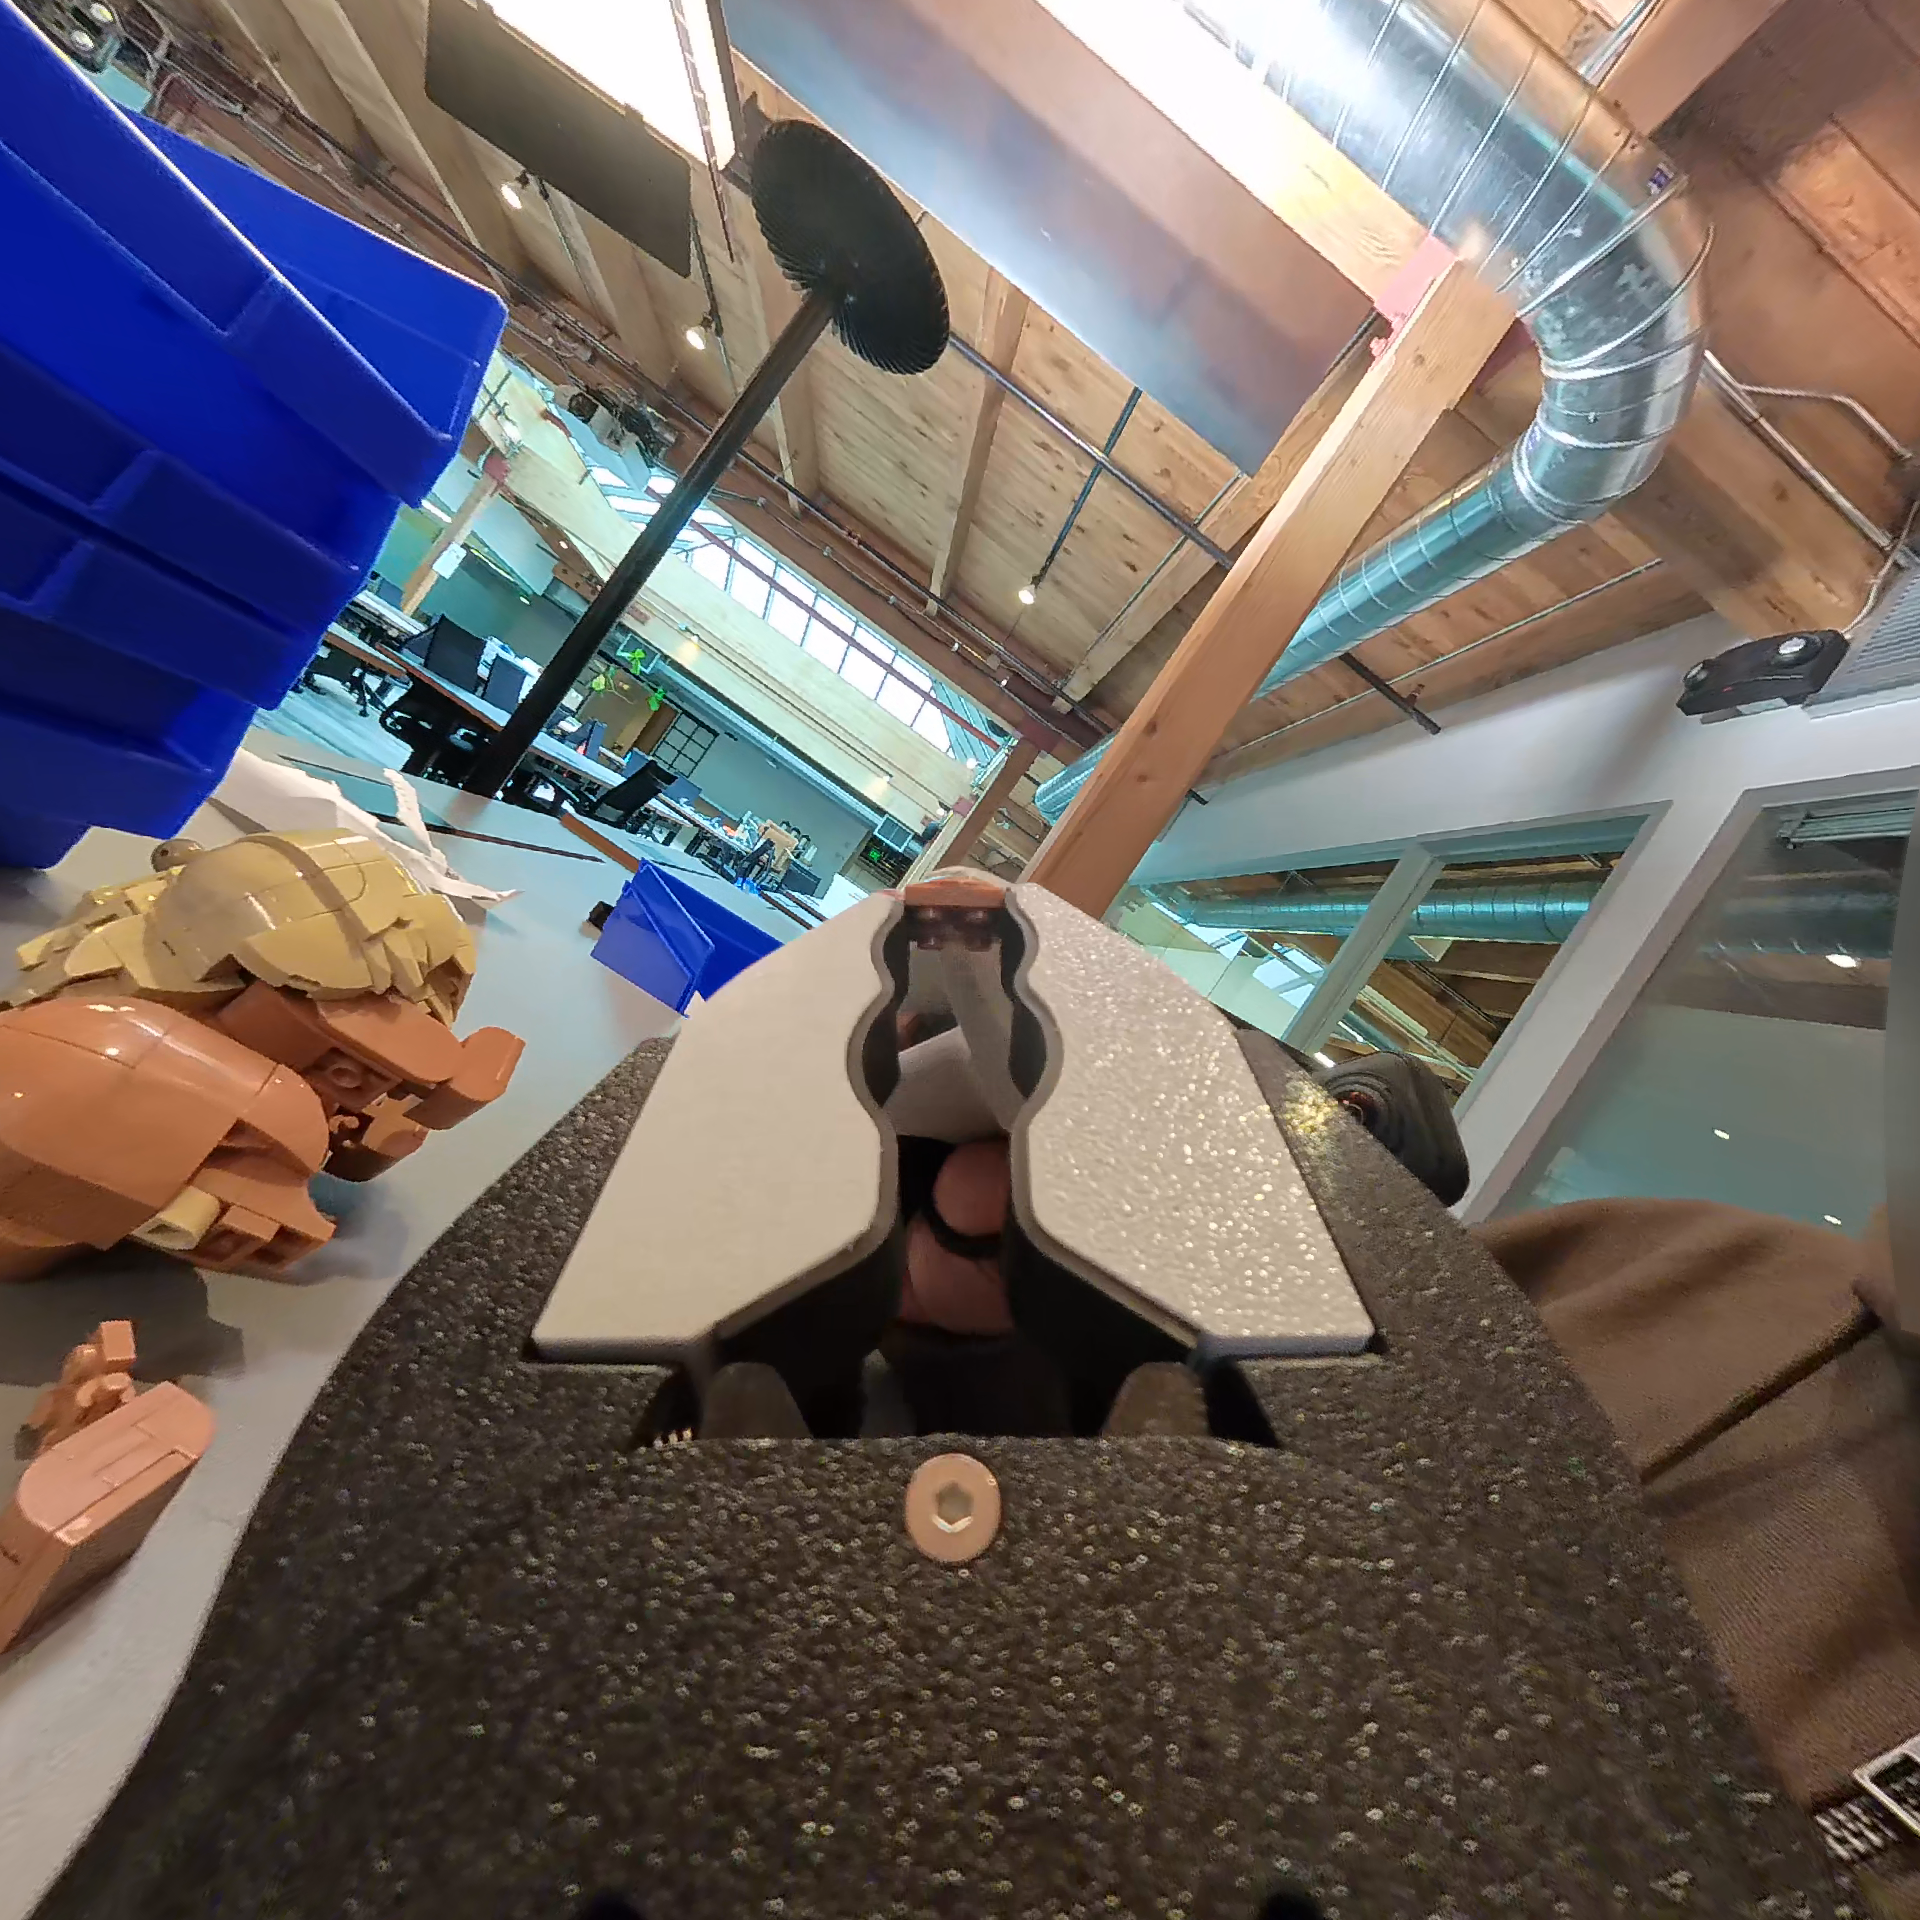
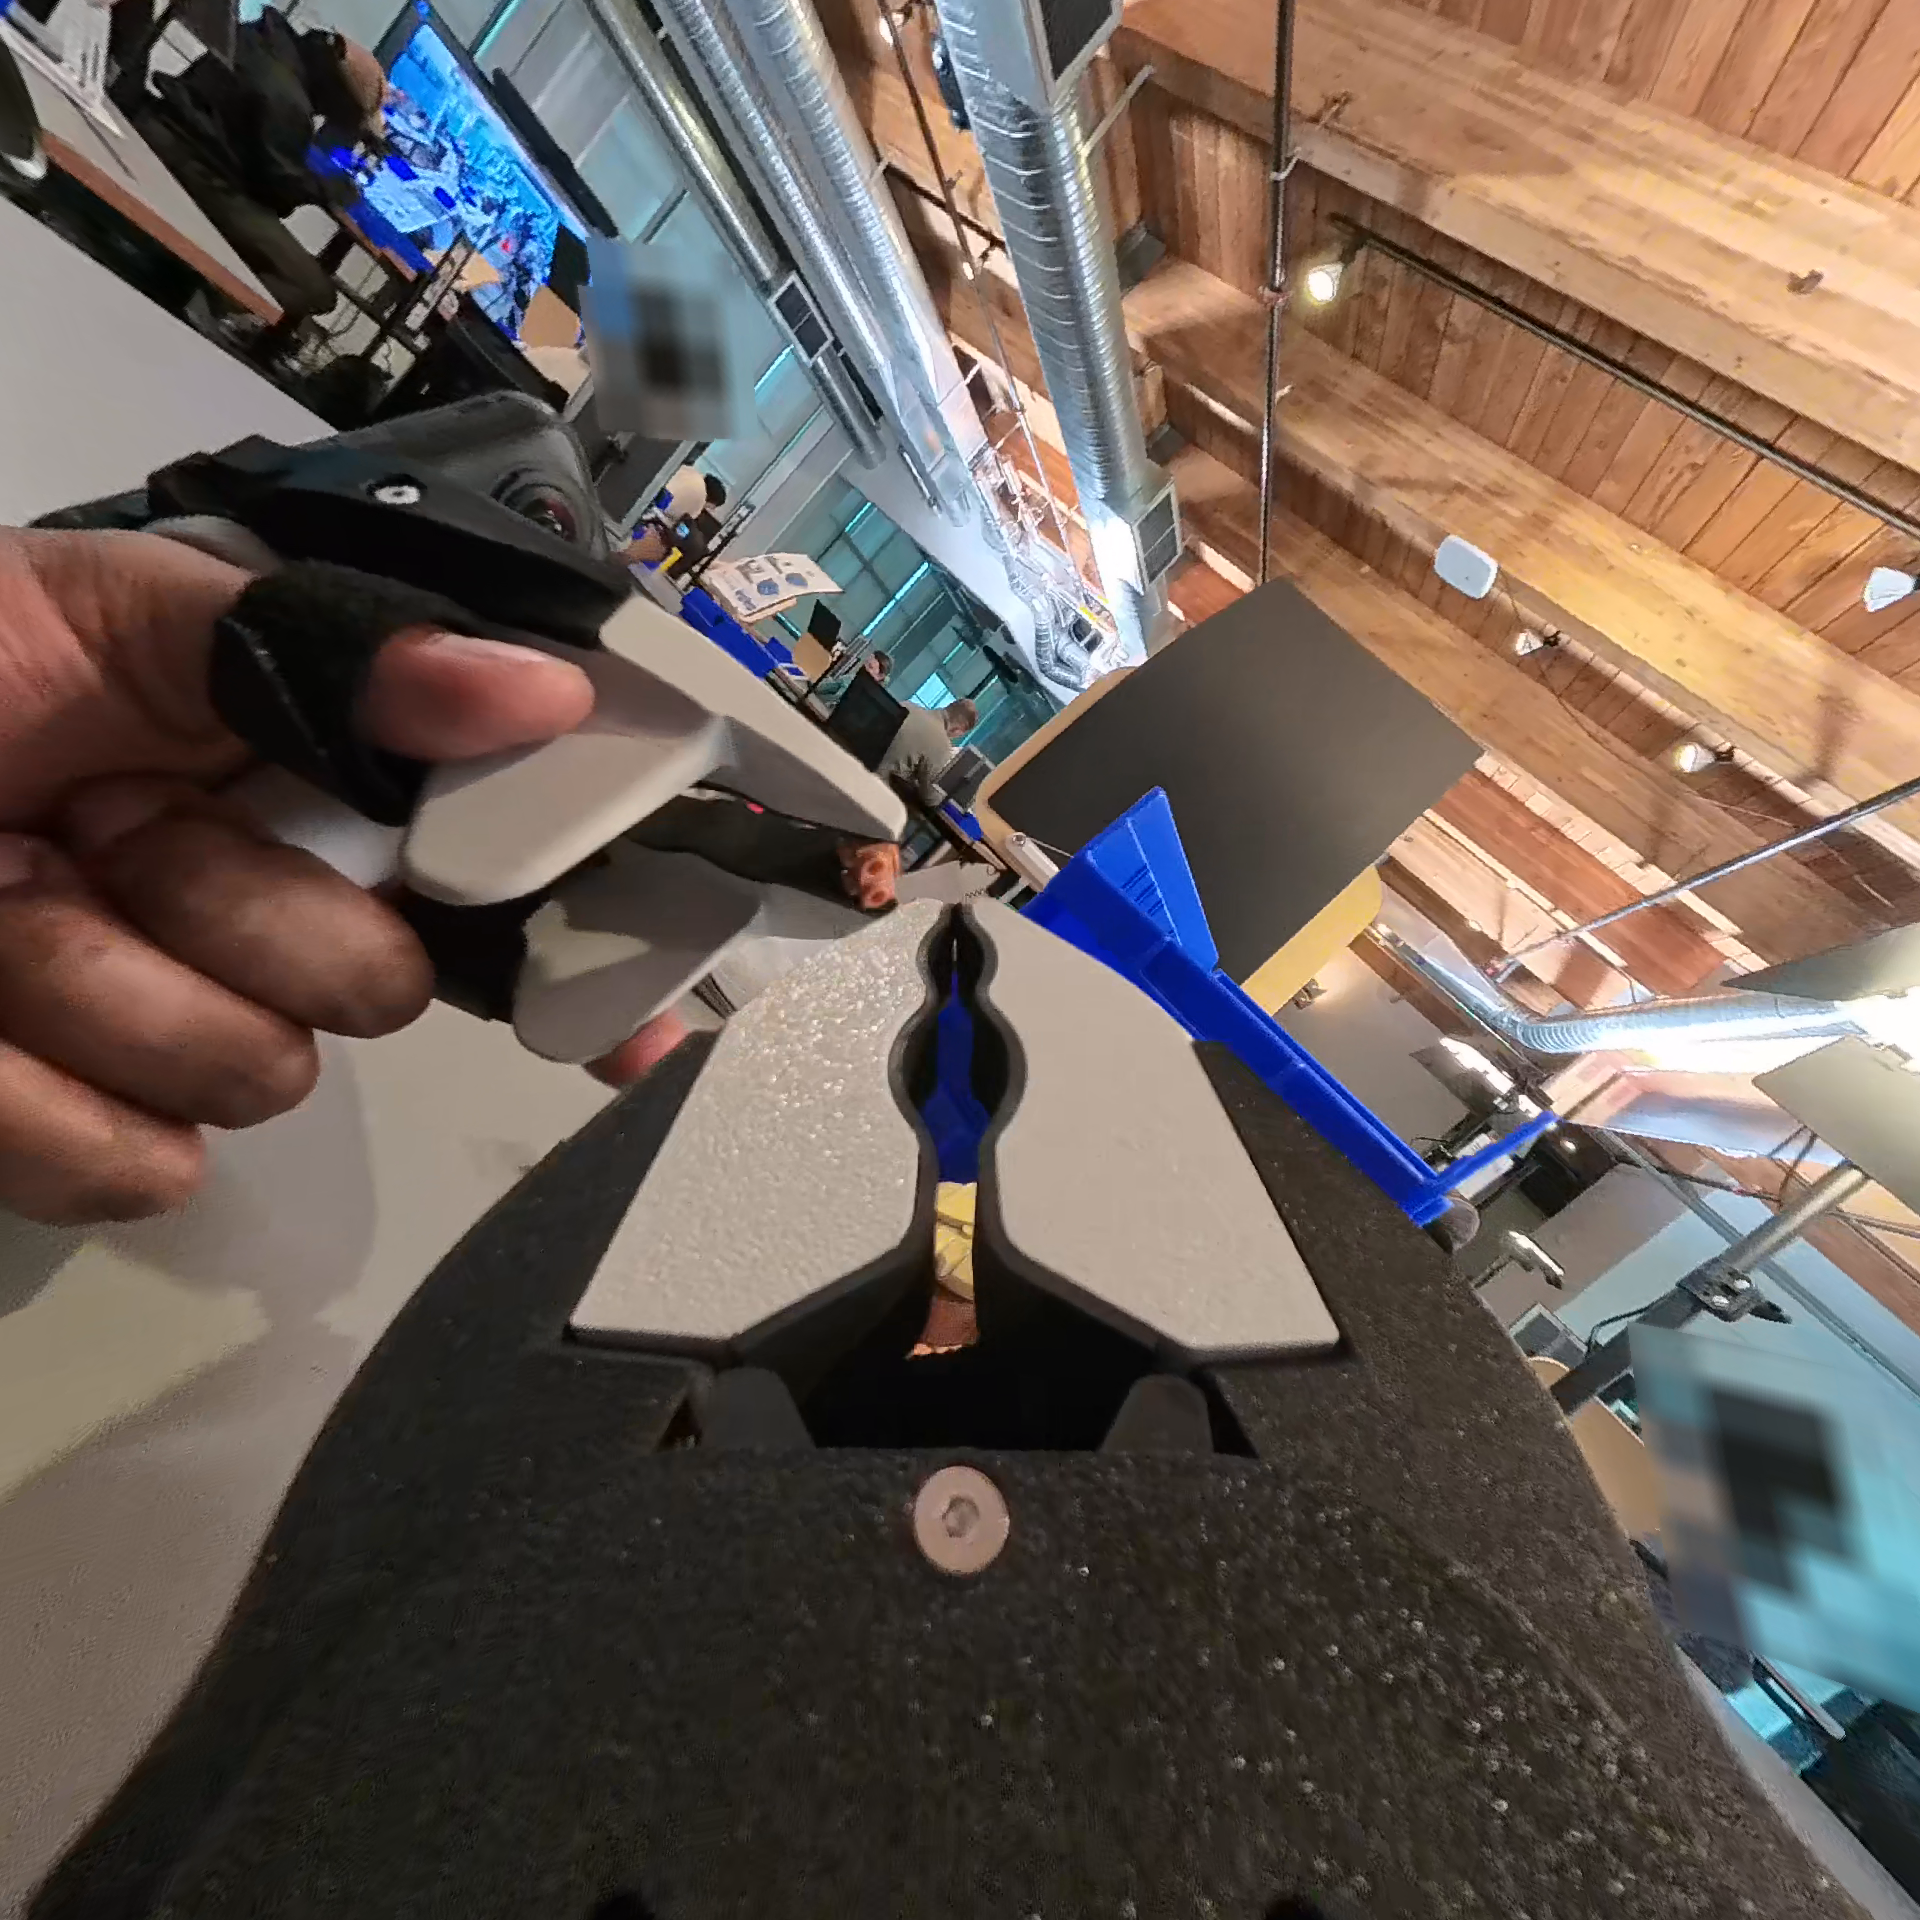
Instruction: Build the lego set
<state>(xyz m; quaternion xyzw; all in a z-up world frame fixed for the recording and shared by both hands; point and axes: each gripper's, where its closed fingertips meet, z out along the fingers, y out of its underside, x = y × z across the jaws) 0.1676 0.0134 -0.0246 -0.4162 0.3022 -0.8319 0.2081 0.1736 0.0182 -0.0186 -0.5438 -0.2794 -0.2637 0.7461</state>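
Note:
In the left wrist view my left gripper (image 1: pixel 954 896) is shut on a small brown lego piece (image 1: pixel 954 889), held at the fingertips above the table. A part-built lego model (image 1: pixel 218 1049), with tan hair on top and brown face parts, lies on its side on the grey table at left. A loose brown sub-assembly (image 1: pixel 88 1475) lies nearer, lower left. In the right wrist view my right gripper (image 2: pixel 961 914) is shut with nothing visible between its tips. The left gripper (image 2: pixel 878 862), held by a hand (image 2: pixel 156 883), comes in from the left with the brown piece (image 2: pixel 868 871) just beside the right tips.
Stacked blue bins (image 1: pixel 177 436) stand at the far left, with crumpled white paper (image 1: pixel 343 805) behind the model. A small blue bin (image 1: pixel 675 940) sits farther back on the table, and it also shows in the right wrist view (image 2: pixel 1153 935). A brown sleeve (image 1: pixel 1714 1455) is at right.

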